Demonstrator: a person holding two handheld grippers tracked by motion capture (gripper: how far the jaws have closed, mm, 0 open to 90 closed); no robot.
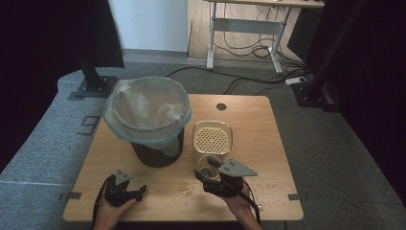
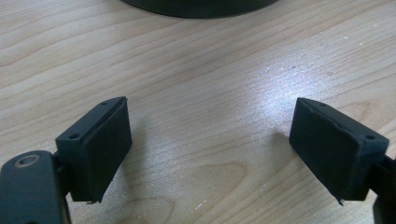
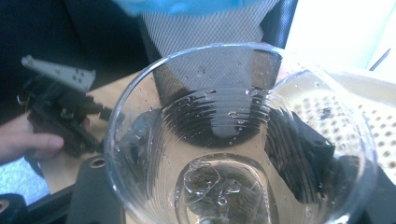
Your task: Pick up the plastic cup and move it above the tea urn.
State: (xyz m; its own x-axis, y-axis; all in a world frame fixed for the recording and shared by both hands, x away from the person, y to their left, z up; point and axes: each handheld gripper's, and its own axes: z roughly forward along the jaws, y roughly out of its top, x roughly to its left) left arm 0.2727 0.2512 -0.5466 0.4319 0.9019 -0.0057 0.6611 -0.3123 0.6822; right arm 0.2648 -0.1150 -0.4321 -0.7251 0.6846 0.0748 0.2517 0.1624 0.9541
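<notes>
Right tool (image 1: 207, 173) grips clear plastic cup (image 3: 238, 140); left tool (image 1: 136, 191) open on tabletop (image 1: 268, 143). No legible writing.

dim high view with black edges; glare patch on the table (image 2: 275, 93); clear cup (image 3: 233, 140) close and blurred.

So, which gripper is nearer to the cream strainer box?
The right. The right gripper, shut on a clear plastic cup, sits just before the strainer box; the left gripper rests far to its left, open.
</notes>
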